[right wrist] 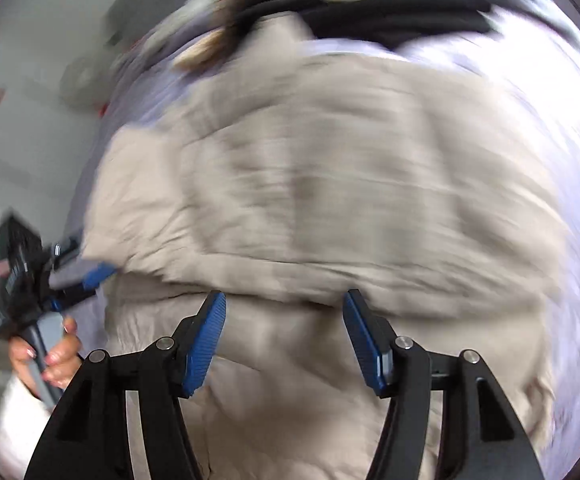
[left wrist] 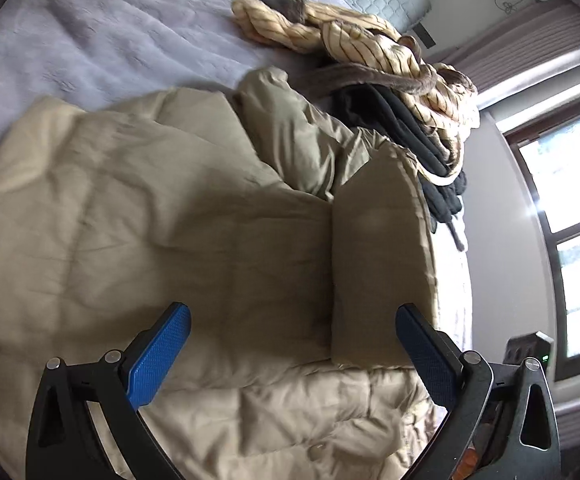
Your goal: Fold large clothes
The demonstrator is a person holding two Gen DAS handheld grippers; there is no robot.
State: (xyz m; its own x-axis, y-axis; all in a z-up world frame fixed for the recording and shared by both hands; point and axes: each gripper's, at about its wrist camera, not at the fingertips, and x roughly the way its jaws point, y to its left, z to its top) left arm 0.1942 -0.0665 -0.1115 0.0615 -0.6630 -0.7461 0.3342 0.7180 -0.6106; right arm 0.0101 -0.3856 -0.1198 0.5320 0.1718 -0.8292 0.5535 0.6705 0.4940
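Beige padded coat spread on a grey-lilac bed, both grippers hanging over it

The bed cover (left wrist: 90,28) carries the beige coat (left wrist: 150,208), partly folded, with a heap of black and striped clothes (left wrist: 389,80) just beyond it. The left gripper (left wrist: 293,324) and right gripper (right wrist: 284,312) both stand released above the coat, nothing between their pads.

Right wrist view: smeared by motion blur; puffy beige quilted jacket (right wrist: 309,200) lacks seam detail. Black clothing pile (right wrist: 429,4) cut by top edge, garments indistinguishable.
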